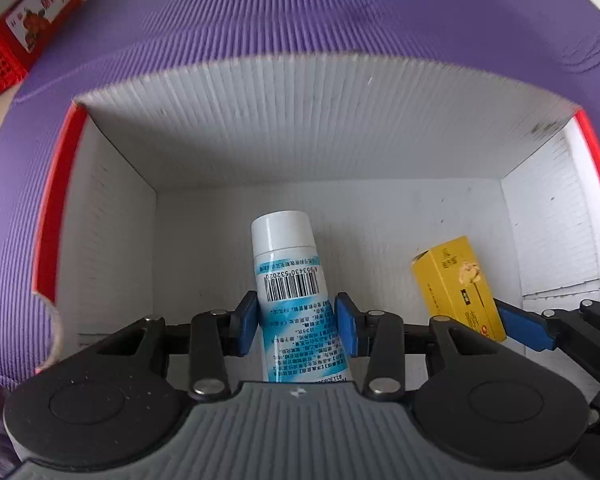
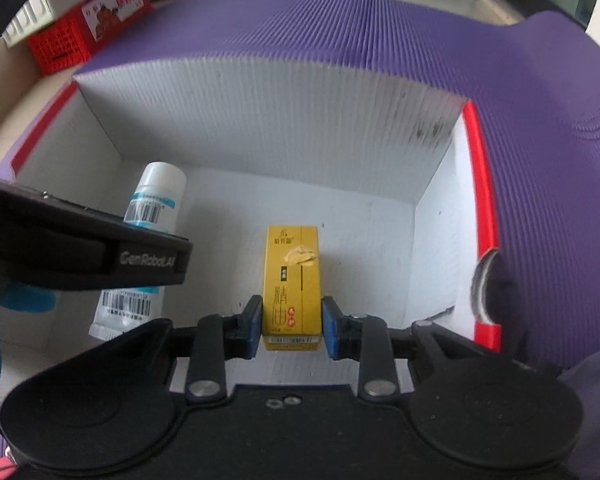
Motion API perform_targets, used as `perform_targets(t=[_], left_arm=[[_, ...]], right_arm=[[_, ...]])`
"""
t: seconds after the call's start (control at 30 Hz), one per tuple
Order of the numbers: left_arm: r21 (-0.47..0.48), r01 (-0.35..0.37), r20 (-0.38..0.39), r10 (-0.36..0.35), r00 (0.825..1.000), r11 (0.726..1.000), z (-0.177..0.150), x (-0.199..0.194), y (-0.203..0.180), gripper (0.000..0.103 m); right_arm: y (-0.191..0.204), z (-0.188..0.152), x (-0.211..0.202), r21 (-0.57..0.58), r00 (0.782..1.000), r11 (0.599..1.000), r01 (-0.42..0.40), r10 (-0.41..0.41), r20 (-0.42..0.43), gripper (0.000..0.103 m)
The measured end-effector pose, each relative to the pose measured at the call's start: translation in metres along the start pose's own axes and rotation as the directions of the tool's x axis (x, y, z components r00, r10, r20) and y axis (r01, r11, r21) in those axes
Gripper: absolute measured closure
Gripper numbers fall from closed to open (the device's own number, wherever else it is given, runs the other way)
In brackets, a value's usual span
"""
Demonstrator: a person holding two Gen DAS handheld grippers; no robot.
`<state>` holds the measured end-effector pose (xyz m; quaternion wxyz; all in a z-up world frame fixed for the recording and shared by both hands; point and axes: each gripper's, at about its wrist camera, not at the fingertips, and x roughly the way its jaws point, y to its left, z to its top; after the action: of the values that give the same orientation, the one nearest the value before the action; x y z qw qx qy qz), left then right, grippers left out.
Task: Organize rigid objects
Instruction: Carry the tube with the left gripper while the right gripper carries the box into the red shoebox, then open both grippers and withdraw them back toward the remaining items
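The left tongs (image 1: pixel 296 322) are pinching a white-and-blue tube (image 1: pixel 290 292) at mid-body, blue pads pressing both its sides. The tube's long axis is running straight out along the tongs, white cap leading, pointing down toward the floor of a white cardboard box (image 1: pixel 260 128) (red-edged, sitting on a purple mat (image 1: pixel 300 12)). The right tongs (image 2: pixel 291 326) are gripping a yellow carton (image 2: pixel 292 280) near its lower end, its length likewise lying along the tongs and aiming into the box. Both items are hanging inside the box walls, seemingly not quite touching the bottom.
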<state>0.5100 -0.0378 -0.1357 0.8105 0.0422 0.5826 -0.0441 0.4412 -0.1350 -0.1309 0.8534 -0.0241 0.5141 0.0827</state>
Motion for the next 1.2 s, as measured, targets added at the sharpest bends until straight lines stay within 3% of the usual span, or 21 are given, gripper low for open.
perform_targets(t=[0.13, 0.43, 0.77, 0.9, 1.03, 1.2], left_arm=[[-0.032, 0.002, -0.043, -0.003, 0.999, 0.999, -0.002, 0.010, 0.002, 0.062], [-0.073, 0.033, -0.032, -0.036, 0.999, 0.997, -0.004, -0.005, 0.010, 0.061], [-0.078, 0.073, 0.075, -0.067, 0.995, 0.994, -0.030, -0.081, 0.017, 0.061], [-0.073, 0.068, 0.126, -0.059, 0.990, 0.995, -0.053, -0.118, 0.019, 0.061], [-0.071, 0.075, 0.176, -0.061, 0.982, 0.995, -0.073, -0.150, 0.016, 0.061], [-0.060, 0.064, 0.223, -0.049, 0.974, 0.996, -0.104, -0.179, 0.014, 0.061]], right_arm=[[0.002, 0.002, 0.003, -0.003, 1.000, 1.000, -0.004, 0.004, -0.022, 0.074], [-0.001, 0.003, -0.011, -0.007, 1.000, 1.000, -0.031, 0.031, 0.001, 0.066], [-0.005, -0.012, -0.072, 0.007, 0.994, 0.999, -0.045, 0.045, 0.096, 0.056], [-0.004, -0.022, -0.104, 0.002, 0.989, 0.998, -0.058, 0.057, 0.138, 0.053], [0.000, -0.036, -0.137, -0.002, 0.980, 0.997, -0.075, 0.074, 0.186, 0.044], [0.008, -0.053, -0.169, -0.024, 0.969, 0.996, -0.085, 0.088, 0.229, 0.043]])
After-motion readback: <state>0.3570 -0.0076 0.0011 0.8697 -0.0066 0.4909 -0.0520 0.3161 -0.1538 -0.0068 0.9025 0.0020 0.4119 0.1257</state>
